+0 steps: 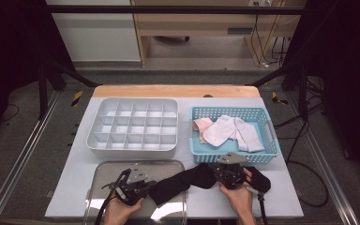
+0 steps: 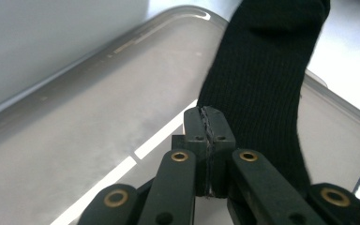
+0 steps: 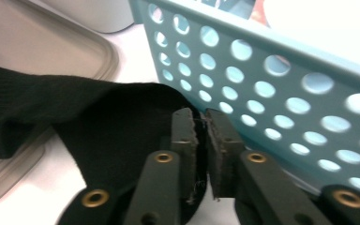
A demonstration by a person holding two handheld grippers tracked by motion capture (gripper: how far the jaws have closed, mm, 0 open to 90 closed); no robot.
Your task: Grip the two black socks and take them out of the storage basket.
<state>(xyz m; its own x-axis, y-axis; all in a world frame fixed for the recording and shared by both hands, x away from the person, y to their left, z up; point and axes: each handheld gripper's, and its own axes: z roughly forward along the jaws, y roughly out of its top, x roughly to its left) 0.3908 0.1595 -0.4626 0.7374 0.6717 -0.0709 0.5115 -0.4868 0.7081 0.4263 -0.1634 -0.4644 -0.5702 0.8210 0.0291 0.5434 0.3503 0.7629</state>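
I hold a black sock [image 1: 187, 180] stretched between my two tongs at the near edge of the table [image 1: 75, 183]. My left tongs [image 2: 208, 140] are pressed together on one end of it, the knit edge pinched between the pads above the steel tray [image 2: 75, 140]. My right tongs [image 3: 201, 136] sit at the other end, just in front of the blue basket [image 3: 281, 84]; their pads are nearly together with a thread of dark cloth between them, so I judge they pinch the sock's edge, though only lightly. To do this step well I should firm up that right pinch before pulling, keep both ends level and draw them apart gently so the sock lies flat and straight, with its middle sagging neither onto the tray rim nor against the basket wall. Past my hands, the tray itself lies bare except where the sock crosses its right corner. Beyond it stands a white divided box [image 1: 131, 126], every compartment vacant. To its right the blue basket holds a white sock [image 1: 218, 129], a pale lilac sock [image 1: 248, 136] beside it, and a pink sock [image 1: 201, 124] at its left end.
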